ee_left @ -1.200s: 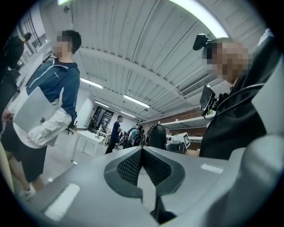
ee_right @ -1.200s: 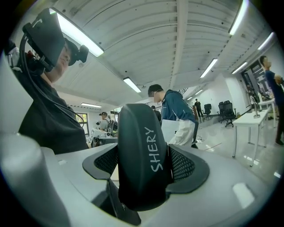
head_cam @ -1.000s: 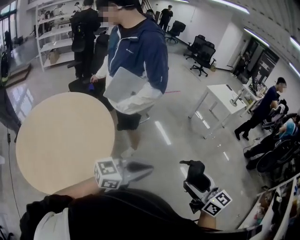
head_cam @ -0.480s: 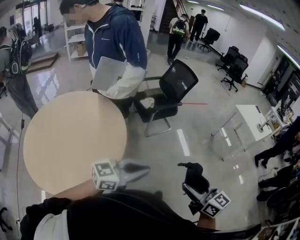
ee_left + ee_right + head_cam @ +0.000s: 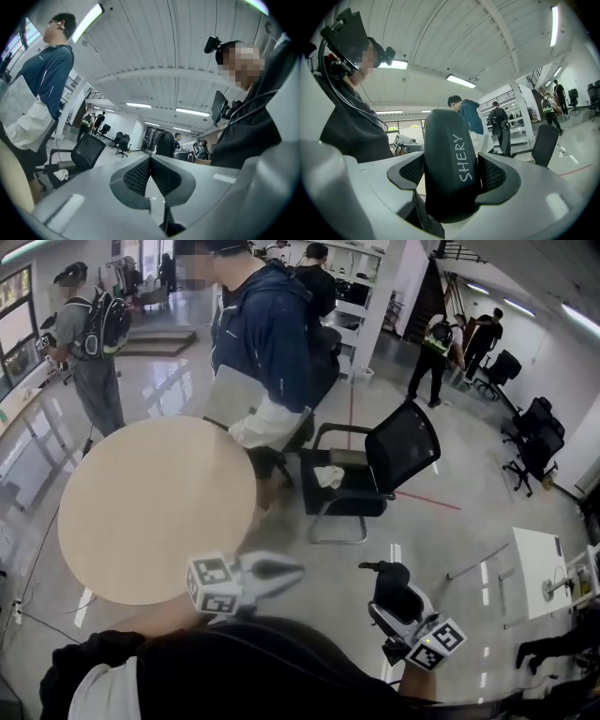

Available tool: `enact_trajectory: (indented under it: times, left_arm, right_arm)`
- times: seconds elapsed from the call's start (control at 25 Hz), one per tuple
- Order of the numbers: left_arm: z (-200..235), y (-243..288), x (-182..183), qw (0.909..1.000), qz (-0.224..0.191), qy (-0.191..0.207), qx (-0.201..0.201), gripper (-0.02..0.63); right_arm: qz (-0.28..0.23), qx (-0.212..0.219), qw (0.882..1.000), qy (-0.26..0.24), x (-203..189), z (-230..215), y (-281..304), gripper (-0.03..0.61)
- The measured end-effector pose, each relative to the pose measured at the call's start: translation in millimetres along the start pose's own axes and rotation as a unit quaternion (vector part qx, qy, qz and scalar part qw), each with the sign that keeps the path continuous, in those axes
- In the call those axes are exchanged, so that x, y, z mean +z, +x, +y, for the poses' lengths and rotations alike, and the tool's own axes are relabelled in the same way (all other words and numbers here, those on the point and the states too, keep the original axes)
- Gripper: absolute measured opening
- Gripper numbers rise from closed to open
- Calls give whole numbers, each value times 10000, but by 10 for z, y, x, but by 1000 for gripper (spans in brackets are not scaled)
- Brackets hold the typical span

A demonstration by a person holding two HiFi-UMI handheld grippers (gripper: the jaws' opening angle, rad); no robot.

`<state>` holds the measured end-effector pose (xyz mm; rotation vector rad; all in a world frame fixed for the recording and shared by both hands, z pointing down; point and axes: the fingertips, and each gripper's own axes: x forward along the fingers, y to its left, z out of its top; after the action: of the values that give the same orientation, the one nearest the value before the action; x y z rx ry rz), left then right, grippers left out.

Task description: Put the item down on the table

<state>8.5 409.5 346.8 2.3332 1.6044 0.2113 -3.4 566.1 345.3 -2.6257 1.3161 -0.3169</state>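
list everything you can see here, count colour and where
round table: one, beige, left of centre
office chair: one, black, right of the table
cloth: one, white, on the chair's seat
bystander: one, blue jacket, behind the table, holding a flat grey thing
desk: one, white, far right
black item: one, printed SHERY, between the right jaws
left gripper: grey, jaws together, empty
right gripper: grey, closed on the item

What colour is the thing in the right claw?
The item is black with white lettering, clearest in right gripper view.
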Motion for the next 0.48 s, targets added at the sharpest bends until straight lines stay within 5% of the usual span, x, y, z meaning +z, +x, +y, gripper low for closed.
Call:
enact_trajectory:
  times: [0.48]
  left_arm:
    - [364, 486, -125, 9952, 11, -115, 976, -3]
  right_arm:
    - [154, 775, 9965, 277, -44, -940, 195, 364]
